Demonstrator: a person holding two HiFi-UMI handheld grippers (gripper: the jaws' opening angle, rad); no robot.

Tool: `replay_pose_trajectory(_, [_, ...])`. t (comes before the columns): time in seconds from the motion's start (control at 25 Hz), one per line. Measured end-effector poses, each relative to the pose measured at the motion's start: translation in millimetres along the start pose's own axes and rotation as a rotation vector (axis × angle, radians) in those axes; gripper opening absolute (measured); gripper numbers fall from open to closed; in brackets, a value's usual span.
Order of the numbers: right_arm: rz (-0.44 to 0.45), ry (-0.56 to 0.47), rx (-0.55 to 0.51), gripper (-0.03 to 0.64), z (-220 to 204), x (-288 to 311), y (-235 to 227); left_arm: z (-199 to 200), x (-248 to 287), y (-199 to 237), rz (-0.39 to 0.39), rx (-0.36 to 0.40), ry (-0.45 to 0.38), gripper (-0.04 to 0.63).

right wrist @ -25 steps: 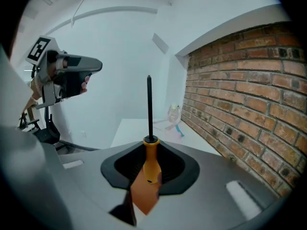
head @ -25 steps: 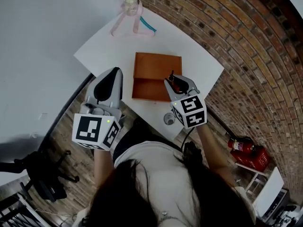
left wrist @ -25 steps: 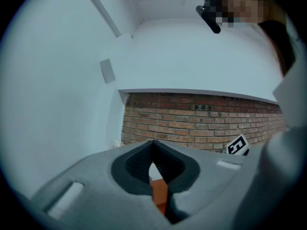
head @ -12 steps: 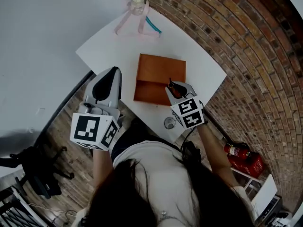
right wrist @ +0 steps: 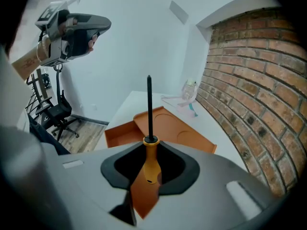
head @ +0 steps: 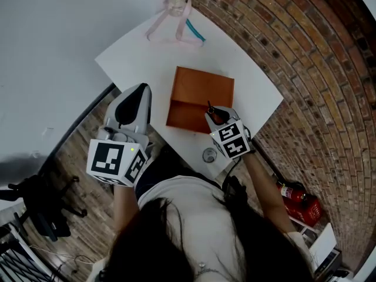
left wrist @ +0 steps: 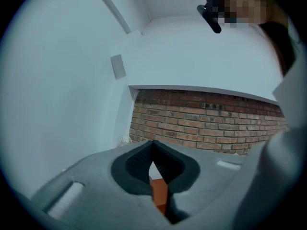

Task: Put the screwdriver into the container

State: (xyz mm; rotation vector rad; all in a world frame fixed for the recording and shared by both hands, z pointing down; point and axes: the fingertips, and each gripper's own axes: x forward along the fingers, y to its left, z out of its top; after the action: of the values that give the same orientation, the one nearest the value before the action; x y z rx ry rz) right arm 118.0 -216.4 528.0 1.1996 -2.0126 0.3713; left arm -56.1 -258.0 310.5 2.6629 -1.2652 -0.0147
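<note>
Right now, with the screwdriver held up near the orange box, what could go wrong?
The right gripper clamps the screwdriver only by its orange handle, and the long shaft sticks out ahead, so it might tip or slip when lowered. The tip could also bump the orange box and shove it across the white table. A small round thing sits near the table's edge beside that gripper and could get knocked off.

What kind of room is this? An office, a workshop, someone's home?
Most likely an office or studio room set up as a work space, not a home. A long bare brick wall runs along one side, a plain white table stands against it, and a black office chair stands on the wood floor.
</note>
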Motion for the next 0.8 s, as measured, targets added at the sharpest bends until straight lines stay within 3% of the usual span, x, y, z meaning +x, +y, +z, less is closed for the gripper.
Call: replay_pose_trajectory(0.8, [0.134,0.153,-0.128,0.087,-35.8,41.0,16.9,-19.3,-1.2,15.2,0.076,-0.017,0.047,0.000])
